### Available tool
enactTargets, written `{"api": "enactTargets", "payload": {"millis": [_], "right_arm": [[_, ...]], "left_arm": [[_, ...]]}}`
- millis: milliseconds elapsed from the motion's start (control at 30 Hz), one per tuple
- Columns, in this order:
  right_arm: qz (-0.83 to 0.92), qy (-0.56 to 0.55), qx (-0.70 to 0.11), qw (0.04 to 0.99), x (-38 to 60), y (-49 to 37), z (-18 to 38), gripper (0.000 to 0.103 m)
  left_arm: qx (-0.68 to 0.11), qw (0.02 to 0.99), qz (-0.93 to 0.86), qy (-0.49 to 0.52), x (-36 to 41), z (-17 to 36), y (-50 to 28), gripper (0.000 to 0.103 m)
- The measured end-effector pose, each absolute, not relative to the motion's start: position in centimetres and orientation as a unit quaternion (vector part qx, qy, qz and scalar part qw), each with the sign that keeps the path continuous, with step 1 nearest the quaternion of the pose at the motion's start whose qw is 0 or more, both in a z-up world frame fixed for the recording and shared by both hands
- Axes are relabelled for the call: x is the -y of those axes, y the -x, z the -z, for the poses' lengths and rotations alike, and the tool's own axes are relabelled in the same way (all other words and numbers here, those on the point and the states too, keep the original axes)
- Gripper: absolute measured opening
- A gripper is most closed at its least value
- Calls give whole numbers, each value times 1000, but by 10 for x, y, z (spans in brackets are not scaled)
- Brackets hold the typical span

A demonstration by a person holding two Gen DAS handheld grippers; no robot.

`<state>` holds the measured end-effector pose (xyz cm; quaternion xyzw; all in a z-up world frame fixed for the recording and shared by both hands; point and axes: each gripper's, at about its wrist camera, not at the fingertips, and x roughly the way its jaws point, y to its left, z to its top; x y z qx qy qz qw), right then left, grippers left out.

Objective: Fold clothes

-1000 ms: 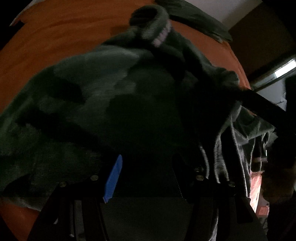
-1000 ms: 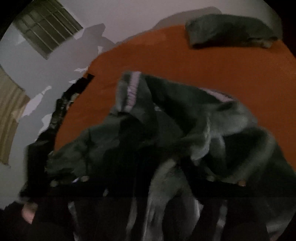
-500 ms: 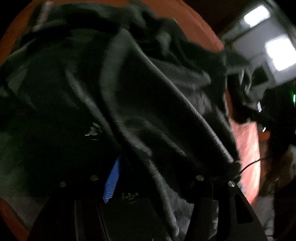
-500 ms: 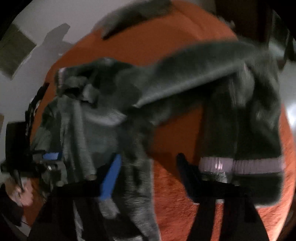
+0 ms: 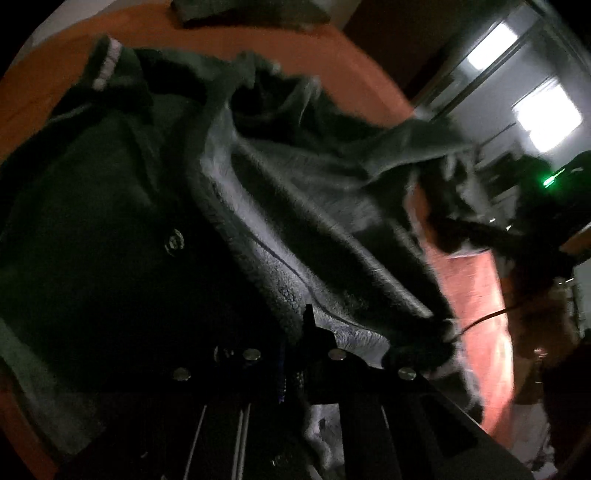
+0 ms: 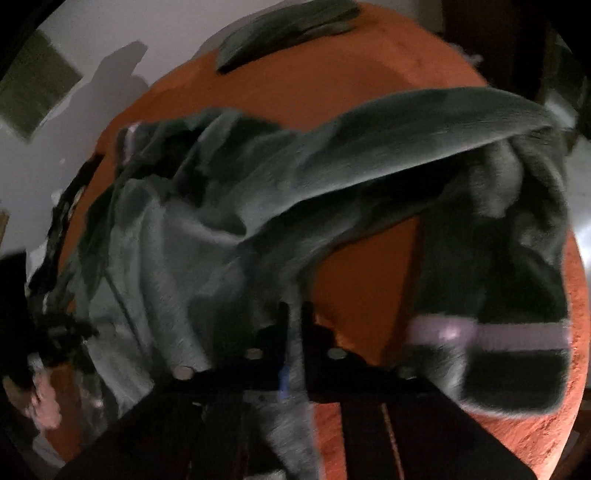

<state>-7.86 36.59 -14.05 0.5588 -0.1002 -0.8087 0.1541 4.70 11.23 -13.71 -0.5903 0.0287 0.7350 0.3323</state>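
Fleece, thick and floppy: the dark green jacket (image 5: 295, 229) sprawls over the orange bed (image 6: 332, 85). Left gripper (image 5: 295, 332) seems clamped on its hem; right gripper (image 6: 293, 321) is closing on fabric toward 6 o'clock.

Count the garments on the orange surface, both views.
2. A dark green fleece jacket bunched in the foreground, with fabric between both grippers' fingers; a folded dark green garment at the orange surface's far edge. More could be hidden underneath.

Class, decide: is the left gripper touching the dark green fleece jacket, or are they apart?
Touching. The left wrist view shows the left gripper with its jaws shut on a fold of the dark green fleece jacket, the fabric pinched between them.
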Motion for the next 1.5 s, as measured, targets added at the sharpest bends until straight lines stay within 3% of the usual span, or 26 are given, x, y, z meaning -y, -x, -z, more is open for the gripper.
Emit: {"api": "enactTargets", "payload": {"millis": [67, 133, 233, 300, 467, 533, 600, 1067, 1100, 1133, 1233, 1500], "right_arm": [[810, -556, 85, 164, -354, 74, 140, 27], [811, -557, 77, 165, -346, 74, 143, 29], [804, -569, 89, 149, -345, 80, 149, 29], [801, -574, 99, 140, -348, 82, 150, 29], [802, -570, 115, 134, -362, 42, 133, 29], [799, -575, 122, 126, -376, 11, 134, 39], [787, -591, 137, 117, -390, -20, 143, 39], [702, -653, 283, 13, -447, -195, 199, 39], [705, -650, 281, 21, -444, -199, 200, 32], [718, -645, 261, 28, -439, -199, 196, 10], [753, -622, 211, 40, -427, -199, 177, 10], [744, -638, 197, 10, -449, -197, 188, 10]], "left_arm": [[-34, 325, -732, 598, -115, 136, -48, 7], [-45, 310, -724, 615, -112, 148, -42, 8], [-58, 288, -704, 647, -98, 171, -31, 20], [-42, 280, -701, 654, -90, 182, -26, 29], [22, 295, -691, 659, -66, 175, -19, 35], [28, 306, -697, 648, -58, 164, -19, 38], [31, 317, -698, 642, -57, 156, -21, 42], [-6, 379, -634, 674, -82, 164, -76, 45], [-5, 380, -634, 674, -80, 162, -77, 45], [-5, 380, -635, 672, -81, 161, -76, 45], [-6, 376, -639, 671, -83, 162, -74, 45], [-6, 372, -629, 683, -73, 169, -77, 45]]}}
